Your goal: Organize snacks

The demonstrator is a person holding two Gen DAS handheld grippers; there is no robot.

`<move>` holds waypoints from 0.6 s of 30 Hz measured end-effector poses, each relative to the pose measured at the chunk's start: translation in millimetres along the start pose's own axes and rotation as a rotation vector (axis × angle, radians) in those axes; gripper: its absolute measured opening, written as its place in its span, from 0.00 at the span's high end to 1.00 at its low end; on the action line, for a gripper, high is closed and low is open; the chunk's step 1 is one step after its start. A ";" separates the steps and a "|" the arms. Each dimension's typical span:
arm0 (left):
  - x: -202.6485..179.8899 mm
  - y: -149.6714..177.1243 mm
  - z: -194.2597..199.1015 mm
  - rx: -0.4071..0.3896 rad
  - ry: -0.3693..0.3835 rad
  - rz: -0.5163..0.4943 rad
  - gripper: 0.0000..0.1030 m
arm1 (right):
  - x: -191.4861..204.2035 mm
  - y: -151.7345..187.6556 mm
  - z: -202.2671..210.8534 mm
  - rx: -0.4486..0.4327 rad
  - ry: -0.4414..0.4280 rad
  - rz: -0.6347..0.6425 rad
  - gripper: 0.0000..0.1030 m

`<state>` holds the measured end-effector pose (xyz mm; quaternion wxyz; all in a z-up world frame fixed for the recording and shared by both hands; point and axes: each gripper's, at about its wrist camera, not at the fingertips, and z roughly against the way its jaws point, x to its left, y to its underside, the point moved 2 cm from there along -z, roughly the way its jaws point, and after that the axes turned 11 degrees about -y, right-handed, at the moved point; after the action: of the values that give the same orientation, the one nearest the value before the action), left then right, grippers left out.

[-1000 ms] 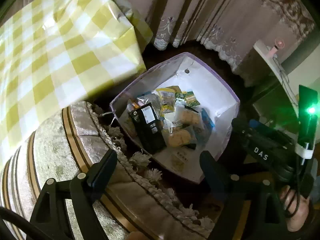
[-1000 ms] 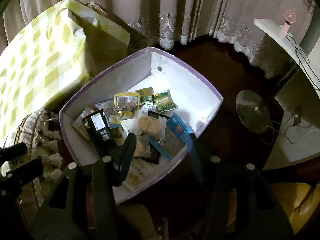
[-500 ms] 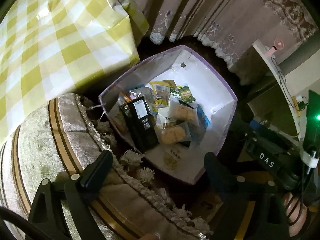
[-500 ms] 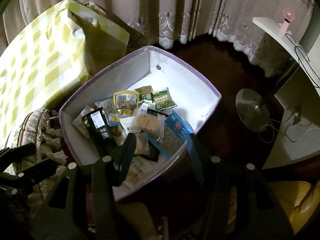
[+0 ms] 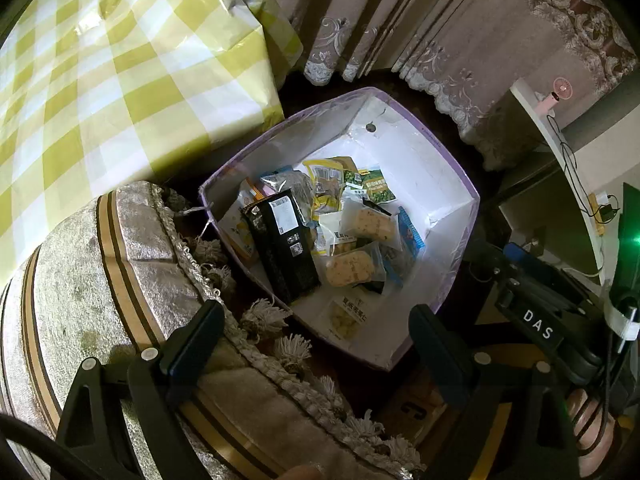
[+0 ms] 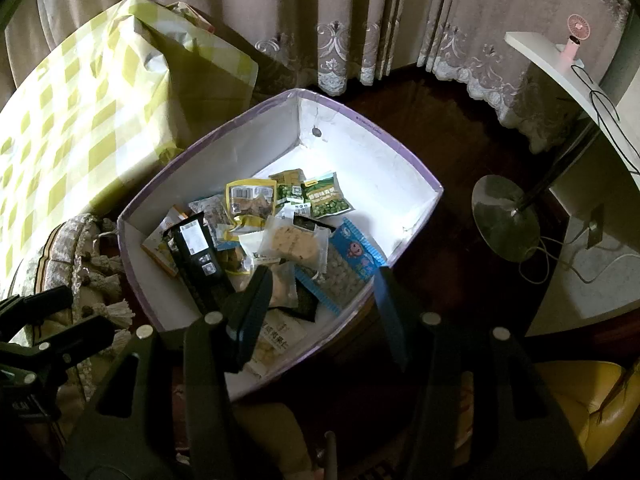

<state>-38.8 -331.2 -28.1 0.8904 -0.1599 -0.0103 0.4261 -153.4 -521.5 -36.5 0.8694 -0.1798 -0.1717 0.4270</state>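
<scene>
Fan base (image 6: 506,218) only in right view; both hand-held grippers (image 5: 316,344) (image 6: 322,300) agape, empty.

A table under a yellow-and-white checked cloth (image 5: 100,72) fills the upper left; below it sits a round velvet stool with a tasselled fringe (image 5: 100,264); embroidered curtains (image 6: 340,20) hang along the back down to a dark wooden floor (image 6: 460,128); a round metal stand base (image 6: 506,218) rests on that floor to the right; a small pink fan (image 6: 574,34) stands on a white shelf (image 6: 560,64); a yellow cushion (image 6: 576,396) shows at the lower right.
</scene>
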 end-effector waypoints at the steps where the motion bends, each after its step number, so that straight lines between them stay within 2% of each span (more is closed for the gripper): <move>1: -0.1 0.3 0.4 0.000 0.000 0.000 0.09 | -0.1 -0.1 0.0 0.000 0.000 0.000 0.45; 18: 0.3 0.2 0.0 -0.001 0.001 -0.001 0.08 | 0.0 0.6 -0.9 0.003 -0.003 0.000 0.45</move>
<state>-38.8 -330.9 -28.3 0.8905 -0.1604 -0.0100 0.4258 -153.4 -521.3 -37.6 0.8694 -0.1780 -0.1724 0.4275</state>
